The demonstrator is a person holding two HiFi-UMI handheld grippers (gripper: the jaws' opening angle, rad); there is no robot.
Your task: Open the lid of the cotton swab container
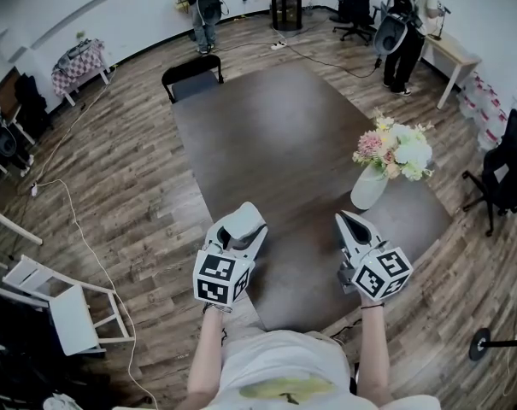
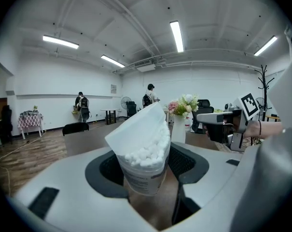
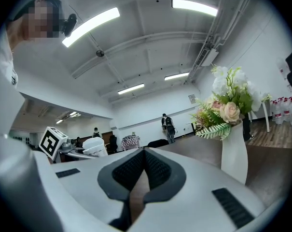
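Left gripper (image 1: 243,222): clamped on the cotton swab container (image 2: 145,173), one jaw at each side of its body, jaws standing wide
Cotton swab container: upright between the left gripper's pads, held above the near part of the table (image 1: 275,135)
Lid (image 2: 136,129): open, swung up and tilted over the mouth, joined at one edge
Cotton swabs (image 2: 148,151): white tips packed at the mouth, showing under the raised lid
Right gripper (image 1: 350,225): jaws pressed together with nothing between them, beside the left gripper and apart from it
Vase (image 1: 367,188): white, with flowers (image 1: 395,152), stood on the table beyond the right gripper
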